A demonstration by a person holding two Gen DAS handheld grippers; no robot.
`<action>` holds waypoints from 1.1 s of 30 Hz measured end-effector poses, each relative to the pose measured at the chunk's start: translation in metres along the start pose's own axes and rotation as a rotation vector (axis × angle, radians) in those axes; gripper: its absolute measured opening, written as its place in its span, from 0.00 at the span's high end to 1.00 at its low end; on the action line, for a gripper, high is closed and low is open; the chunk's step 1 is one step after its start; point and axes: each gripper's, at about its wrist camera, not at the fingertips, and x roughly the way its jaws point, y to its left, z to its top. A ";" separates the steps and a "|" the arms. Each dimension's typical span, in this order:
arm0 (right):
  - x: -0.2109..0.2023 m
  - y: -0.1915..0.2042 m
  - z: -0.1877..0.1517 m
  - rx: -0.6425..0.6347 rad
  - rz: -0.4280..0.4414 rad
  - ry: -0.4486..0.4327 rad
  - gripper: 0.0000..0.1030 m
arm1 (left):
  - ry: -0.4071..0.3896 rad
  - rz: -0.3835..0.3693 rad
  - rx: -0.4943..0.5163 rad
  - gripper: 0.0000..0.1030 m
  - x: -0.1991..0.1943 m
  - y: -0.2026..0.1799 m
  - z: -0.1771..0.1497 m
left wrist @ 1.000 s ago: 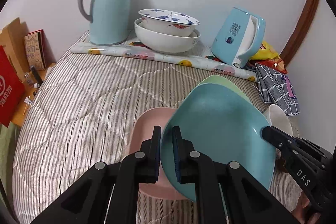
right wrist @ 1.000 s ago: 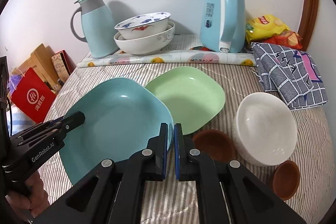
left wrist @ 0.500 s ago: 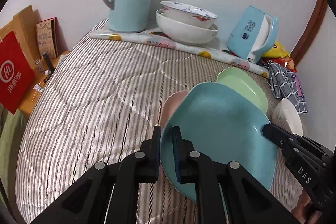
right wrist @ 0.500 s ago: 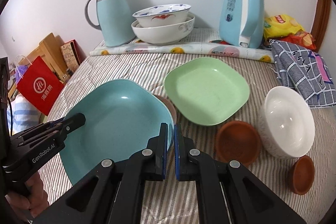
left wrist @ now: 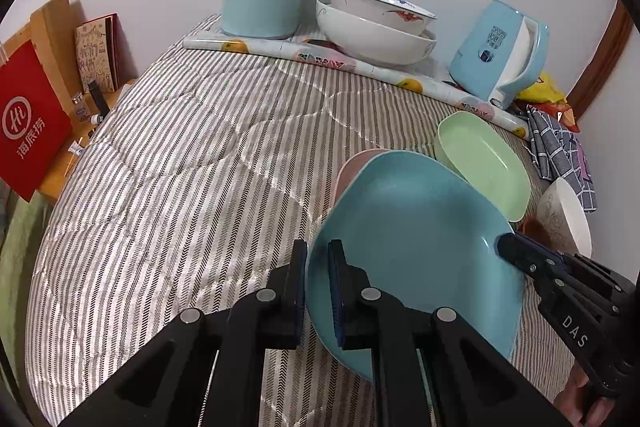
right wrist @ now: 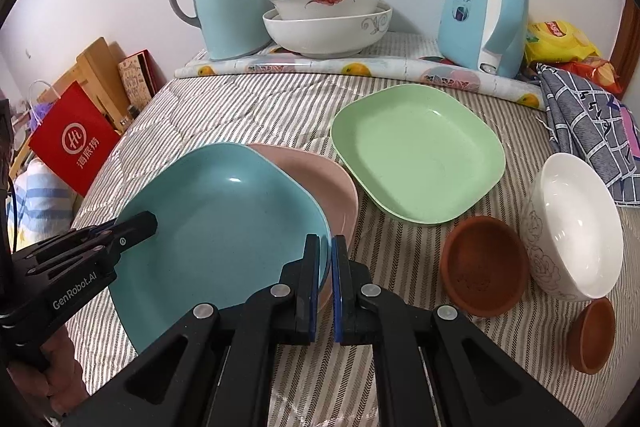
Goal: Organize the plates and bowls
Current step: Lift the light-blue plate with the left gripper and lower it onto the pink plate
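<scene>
Both claws, left claw (left wrist: 318, 285) and right claw (right wrist: 326, 287), clamp opposite rims of the blue plate (right wrist: 224, 223), held over the pink plate (right wrist: 320, 183) on the bed (left wrist: 180, 167); green plate (right wrist: 416, 151), white bowl (right wrist: 576, 223) and brown saucers (right wrist: 484, 267) remain unsorted.

My left gripper (left wrist: 318, 287) and right gripper (right wrist: 326, 283) clamp opposite rims, nine and three o'clock, angled downward.
</scene>
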 end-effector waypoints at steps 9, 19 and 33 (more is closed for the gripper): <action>0.017 -0.004 0.011 -0.042 -0.006 0.016 0.94 | 0.020 0.021 0.005 0.90 0.013 -0.004 0.006; 0.035 -0.010 0.024 -0.094 -0.010 0.022 0.94 | 0.044 0.030 0.003 0.90 0.026 -0.012 0.008; 0.043 -0.014 0.028 -0.112 0.019 0.029 0.90 | 0.059 0.076 -0.002 0.88 0.020 -0.014 0.009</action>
